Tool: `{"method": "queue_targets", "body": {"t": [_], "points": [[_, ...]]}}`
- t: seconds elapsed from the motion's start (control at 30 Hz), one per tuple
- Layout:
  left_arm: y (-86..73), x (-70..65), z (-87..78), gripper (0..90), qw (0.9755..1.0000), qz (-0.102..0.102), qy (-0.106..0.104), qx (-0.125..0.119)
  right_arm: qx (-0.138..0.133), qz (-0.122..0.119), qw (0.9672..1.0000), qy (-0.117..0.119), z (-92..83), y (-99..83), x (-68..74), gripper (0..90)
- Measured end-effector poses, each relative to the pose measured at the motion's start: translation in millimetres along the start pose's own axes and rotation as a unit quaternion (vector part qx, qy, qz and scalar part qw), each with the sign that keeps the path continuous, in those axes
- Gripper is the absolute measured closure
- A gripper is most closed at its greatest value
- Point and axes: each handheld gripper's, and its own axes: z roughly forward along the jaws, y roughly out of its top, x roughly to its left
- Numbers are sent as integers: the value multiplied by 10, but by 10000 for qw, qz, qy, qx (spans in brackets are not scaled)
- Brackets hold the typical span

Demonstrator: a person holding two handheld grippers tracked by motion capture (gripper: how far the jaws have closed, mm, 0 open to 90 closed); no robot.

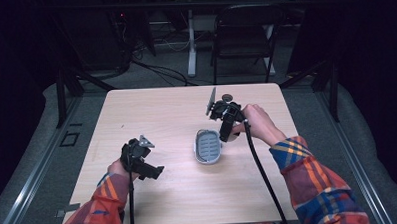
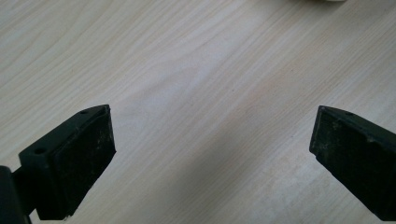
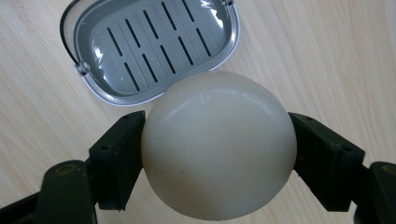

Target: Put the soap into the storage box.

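The right gripper (image 3: 219,154), clamped on a rounded cream soap (image 3: 218,147), hovers at the grey slotted soap dish's (image 1: 208,146) three o'clock side, seemingly for placement, while the left gripper (image 2: 212,154) idles agape at eight o'clock.

Cream soap (image 3: 218,144), grey slotted dish (image 3: 154,46), blk tools, plaid sleeves (image 1: 314,180).

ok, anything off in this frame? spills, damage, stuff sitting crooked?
Nothing stands out. The grey soap dish sits flat and empty on the table, no spill or damage visible. The right gripper is shut on the round white soap, held squarely beside the dish. The left gripper is open over bare wood.
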Motion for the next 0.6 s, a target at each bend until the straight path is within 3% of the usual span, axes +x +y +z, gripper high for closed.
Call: {"method": "queue_targets", "body": {"t": [0.6], "points": [[4, 0, 3, 1, 10000, 39, -6, 25, 2, -274, 9996, 9, 51, 295, 111, 227]]}}
